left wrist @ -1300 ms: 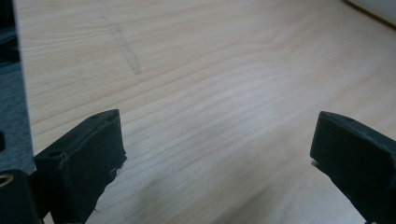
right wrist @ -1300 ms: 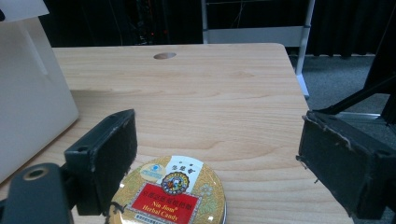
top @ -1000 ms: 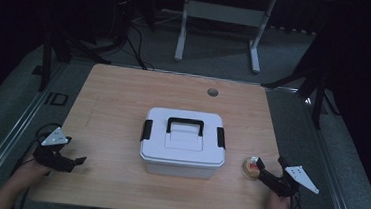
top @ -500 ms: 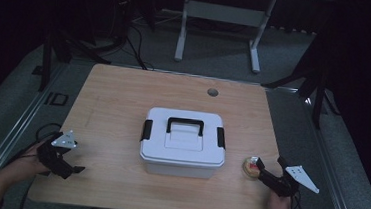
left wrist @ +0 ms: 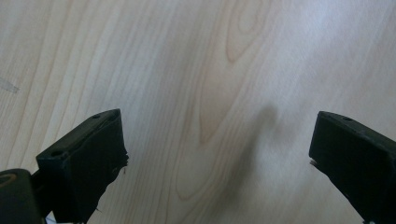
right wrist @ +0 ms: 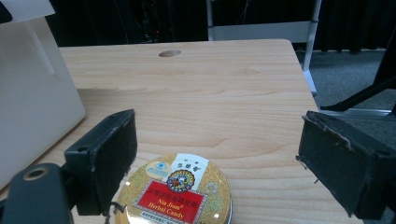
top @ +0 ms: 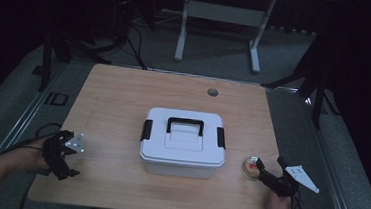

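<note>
A white plastic box (top: 183, 144) with a black handle and black side latches stands shut at the middle of the wooden table (top: 123, 99). To its right, near the front edge, lies a round gold candy tin (top: 251, 168) with a red label. My right gripper (top: 269, 167) is open just behind the tin. In the right gripper view the tin (right wrist: 175, 196) lies low between the spread jaws of that gripper (right wrist: 217, 154), closer to the left one, with the box wall (right wrist: 32, 93) at the left. My left gripper (top: 66, 161) hangs open over bare wood at the front left, also open in its own view (left wrist: 217, 149).
A round cable hole (top: 212, 92) sits in the table's far side. A metal stand (top: 220, 17) and cables are on the floor behind the table. A cable (top: 36, 133) trails off the left edge by my left hand.
My left gripper has shifted a little to the right and tipped its jaws down toward the tabletop. The right gripper, the tin and the box have stayed in place.
</note>
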Available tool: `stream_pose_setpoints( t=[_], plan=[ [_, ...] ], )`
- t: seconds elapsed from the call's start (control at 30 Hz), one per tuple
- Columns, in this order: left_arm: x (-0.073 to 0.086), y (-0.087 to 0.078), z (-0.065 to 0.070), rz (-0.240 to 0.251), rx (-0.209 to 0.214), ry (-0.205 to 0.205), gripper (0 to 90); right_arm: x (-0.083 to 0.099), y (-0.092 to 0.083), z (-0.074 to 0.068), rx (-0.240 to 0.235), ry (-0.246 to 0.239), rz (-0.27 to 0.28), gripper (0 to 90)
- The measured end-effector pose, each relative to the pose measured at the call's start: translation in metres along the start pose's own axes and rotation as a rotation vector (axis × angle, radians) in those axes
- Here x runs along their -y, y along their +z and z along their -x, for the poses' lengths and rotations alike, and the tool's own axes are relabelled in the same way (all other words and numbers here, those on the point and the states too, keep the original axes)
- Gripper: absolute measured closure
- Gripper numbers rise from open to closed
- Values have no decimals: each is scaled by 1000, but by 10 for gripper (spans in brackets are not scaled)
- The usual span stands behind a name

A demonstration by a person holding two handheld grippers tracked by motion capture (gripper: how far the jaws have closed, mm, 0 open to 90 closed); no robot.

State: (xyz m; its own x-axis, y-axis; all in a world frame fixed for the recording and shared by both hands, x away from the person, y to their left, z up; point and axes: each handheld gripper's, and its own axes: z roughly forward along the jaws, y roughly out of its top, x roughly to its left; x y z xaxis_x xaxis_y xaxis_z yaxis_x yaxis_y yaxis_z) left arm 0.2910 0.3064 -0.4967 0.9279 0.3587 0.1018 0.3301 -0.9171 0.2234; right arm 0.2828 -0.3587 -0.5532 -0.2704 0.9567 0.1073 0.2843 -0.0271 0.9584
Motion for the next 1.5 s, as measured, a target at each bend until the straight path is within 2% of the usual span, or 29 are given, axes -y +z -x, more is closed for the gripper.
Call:
stream_pose_setpoints(
  t=[0.03, 0.07, 0.13, 0.27, 0.37, 0.5, 0.63, 0.73, 0.77, 0.8, 0.87, 0.9, 0.97, 1.0, 1.07, 1.2, 1.27, 1.3, 1.37, 1.5],
  plan=[
    [0, 0, 0, 0, 0, 0, 29, 0, 0, 0, 0, 0, 0, 113],
    [-5, -1, 1, -44, 0, 26, 29, 0, 0, 0, -1, 0, 0, 113],
    [-11, -3, 2, -81, 8, 50, 40, 0, 0, 0, -3, 0, 1, 113],
    [-23, -7, 4, -105, 26, 82, 40, 0, 0, 0, -3, 1, 1, 113],
    [-28, -9, 3, -122, 18, 94, 43, 0, 0, 1, -3, 1, 1, 113],
    [-41, -11, 3, -152, 25, 68, 47, 0, 0, 0, -6, -1, 0, 113],
    [-48, -17, 3, -139, 27, 81, 60, 0, 0, 0, -7, 0, -1, 113],
    [-55, -23, 1, -134, 47, 22, 60, 0, 0, 0, -8, 0, -1, 113],
    [-57, -25, 1, -140, 52, 20, 60, 0, 0, 0, -8, 0, -1, 113],
    [-59, -27, 1, -138, 63, 0, 60, 0, 0, 0, -8, -2, -2, 113],
    [-59, -27, 1, -138, 63, 0, 60, 0, 0, 0, -8, -3, -1, 113],
    [-66, -33, 1, -135, 46, -19, 59, 0, 0, 0, -8, -5, -3, 113],
    [-68, -35, 0, -141, 44, -29, 41, 0, 0, 0, -8, -4, -3, 113],
    [-71, -39, -3, -150, 63, -46, 41, 0, 0, 0, -7, -2, -2, 113],
    [-74, -43, -4, -150, 73, -27, 35, 0, 0, 0, -7, 0, -2, 113],
    [-80, -49, -8, -161, 124, -28, 34, 0, 0, 0, -7, -1, -3, 113],
    [-80, -49, -8, -161, 124, -28, 32, 0, 0, 0, -7, -2, -3, 113],
    [-85, -56, -11, -178, 163, -24, 28, 0, 0, 0, -6, -3, -3, 113],
    [-86, -57, -11, -180, 173, -26, 28, 0, 0, 0, -7, -3, -3, 113],
    [-92, -67, -14, -215, 178, -5, 35, 0, 0, 0, -6, -3, -4, 113]
  ],
)
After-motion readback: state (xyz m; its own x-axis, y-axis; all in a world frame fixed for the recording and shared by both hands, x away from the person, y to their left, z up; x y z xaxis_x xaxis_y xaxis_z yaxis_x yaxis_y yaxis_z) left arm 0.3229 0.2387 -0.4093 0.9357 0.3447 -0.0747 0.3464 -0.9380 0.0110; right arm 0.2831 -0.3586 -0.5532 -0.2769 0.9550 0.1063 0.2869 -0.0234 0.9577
